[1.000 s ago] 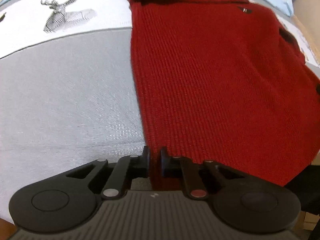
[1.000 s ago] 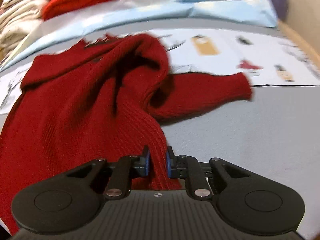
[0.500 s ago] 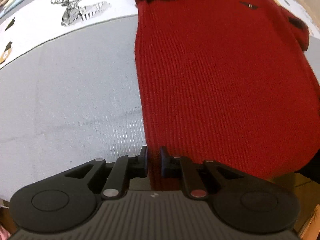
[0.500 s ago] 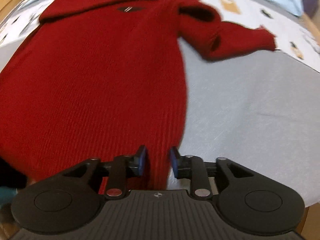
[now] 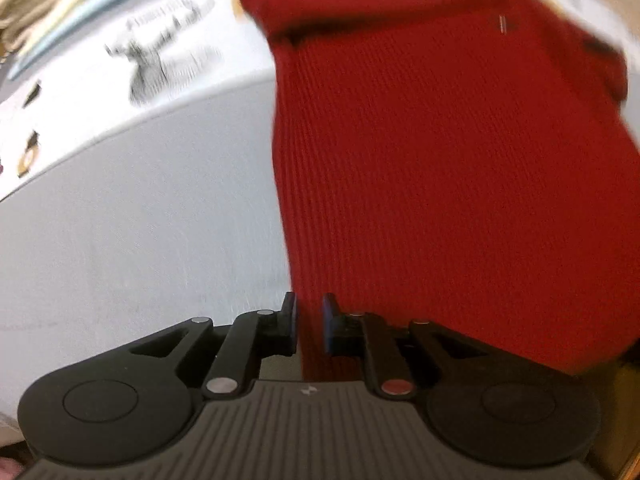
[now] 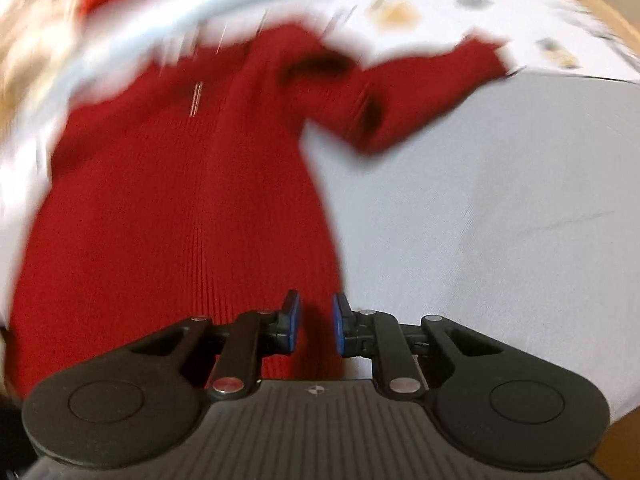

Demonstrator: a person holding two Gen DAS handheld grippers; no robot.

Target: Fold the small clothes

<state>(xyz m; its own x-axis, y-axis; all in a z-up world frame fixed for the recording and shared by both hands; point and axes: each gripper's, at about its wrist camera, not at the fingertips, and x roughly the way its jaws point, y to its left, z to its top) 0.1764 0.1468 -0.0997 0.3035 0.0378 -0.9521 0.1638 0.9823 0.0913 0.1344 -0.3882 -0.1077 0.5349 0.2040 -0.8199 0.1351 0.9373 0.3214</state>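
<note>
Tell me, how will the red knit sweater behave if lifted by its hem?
The red knit sweater is ribbed and lies flat, so probably floppy and sagging. Its sleeve sprawls loose and would likely dangle. It looks thick, so perhaps rather heavy.

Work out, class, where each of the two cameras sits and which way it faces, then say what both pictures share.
Left wrist view: sits on the left claw, looking steeply down over the red sweater and grey table cover; only the claw's black fingers show, hem cloth between them.
Right wrist view: sits on the right claw, facing down along the red sweater's other edge; its closing fingers hold hem cloth between them.
Shared: the sweater, the grey cover, the printed white sheet.
</note>
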